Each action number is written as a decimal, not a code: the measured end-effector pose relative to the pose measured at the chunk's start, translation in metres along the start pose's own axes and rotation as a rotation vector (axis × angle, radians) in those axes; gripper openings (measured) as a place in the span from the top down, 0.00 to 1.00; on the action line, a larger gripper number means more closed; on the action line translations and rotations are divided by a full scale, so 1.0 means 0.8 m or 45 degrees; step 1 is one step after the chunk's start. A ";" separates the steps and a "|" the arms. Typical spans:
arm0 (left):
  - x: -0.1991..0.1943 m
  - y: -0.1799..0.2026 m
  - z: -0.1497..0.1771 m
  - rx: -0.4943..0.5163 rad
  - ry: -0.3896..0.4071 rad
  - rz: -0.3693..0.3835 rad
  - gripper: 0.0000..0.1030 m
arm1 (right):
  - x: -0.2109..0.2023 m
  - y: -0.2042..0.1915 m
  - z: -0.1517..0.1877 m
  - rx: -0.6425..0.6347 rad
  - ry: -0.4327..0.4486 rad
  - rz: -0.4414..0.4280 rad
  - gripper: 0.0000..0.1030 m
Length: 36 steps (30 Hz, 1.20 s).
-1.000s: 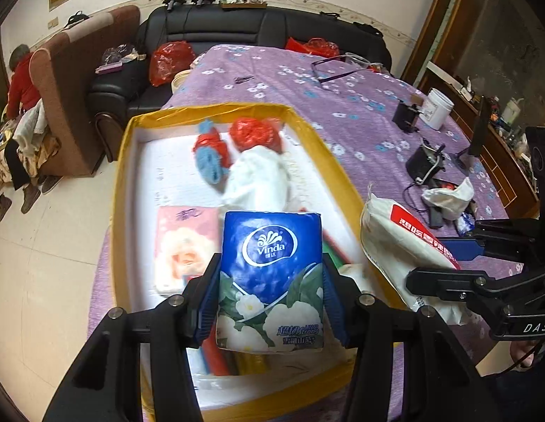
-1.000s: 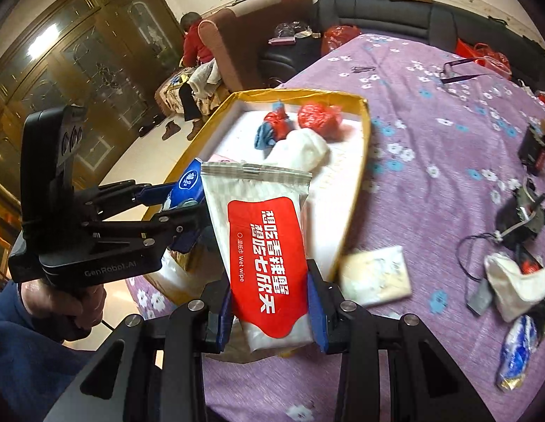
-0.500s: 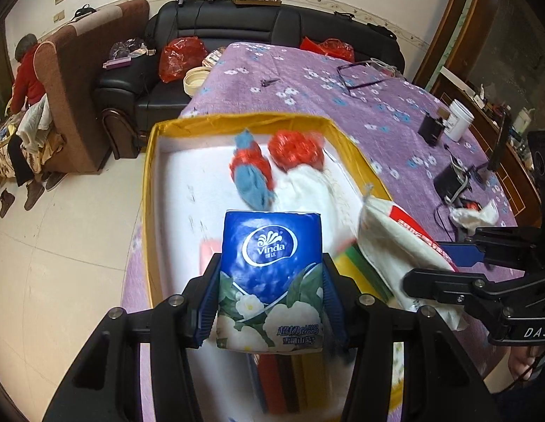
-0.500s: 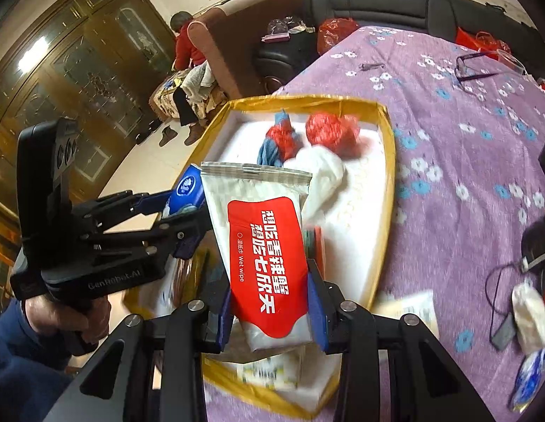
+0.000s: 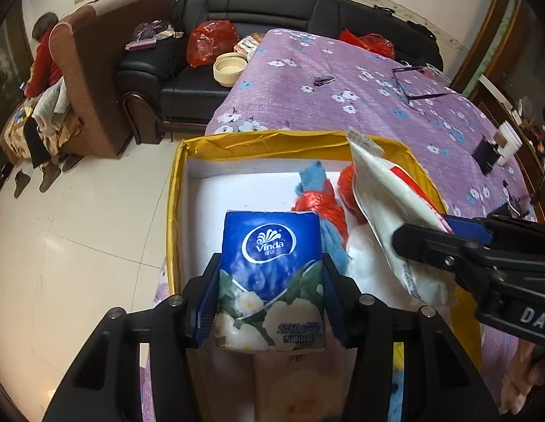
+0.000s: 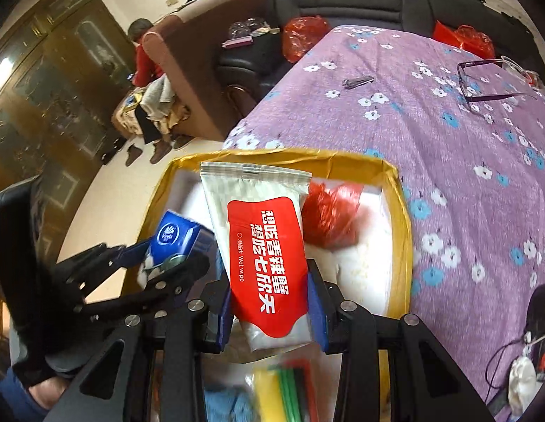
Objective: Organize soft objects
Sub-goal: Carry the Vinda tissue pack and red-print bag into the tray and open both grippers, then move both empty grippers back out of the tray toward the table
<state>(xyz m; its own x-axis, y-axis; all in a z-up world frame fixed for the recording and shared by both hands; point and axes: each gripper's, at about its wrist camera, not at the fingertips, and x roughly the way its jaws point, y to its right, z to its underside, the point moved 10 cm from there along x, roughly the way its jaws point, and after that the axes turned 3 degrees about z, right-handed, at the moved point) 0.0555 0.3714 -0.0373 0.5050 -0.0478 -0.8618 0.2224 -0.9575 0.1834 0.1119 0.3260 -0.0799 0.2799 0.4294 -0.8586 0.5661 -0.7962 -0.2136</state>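
Claws (image 5: 270, 302) (image 6: 270, 307) clamped on tissue pack (image 5: 270, 274), wet-wipe pack (image 6: 268, 263)

Tissue pack (image 5: 270, 281) covers the box floor (image 5: 237, 193) behind it and part of the blue-and-red bundle (image 5: 321, 207). Pink pack (image 5: 297, 387) below it mostly hidden, cut at frame bottom. Wet-wipe pack (image 6: 265, 256) blocks the box's middle; lower end tucked behind the right gripper (image 6: 270, 313). Red bag (image 6: 330, 214) motion-blurred, half covered. Yellow-green-red strips (image 6: 283, 387) and blue cloth (image 6: 230, 404) smeared, clipped by bottom edge, unidentifiable. Small dark item (image 6: 358, 82) on the purple cloth (image 6: 430, 147) too small to tell.
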 end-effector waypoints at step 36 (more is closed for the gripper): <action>-0.053 0.050 0.022 -0.027 0.092 0.050 0.22 | -0.072 0.015 0.024 0.064 0.110 -0.154 0.43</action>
<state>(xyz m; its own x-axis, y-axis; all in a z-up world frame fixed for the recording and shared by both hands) 0.0284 0.3299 -0.0014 0.5723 -0.0635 -0.8176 0.2187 -0.9491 0.2268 0.0875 0.2837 -0.0421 0.2791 0.5568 -0.7823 0.5608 -0.7559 -0.3379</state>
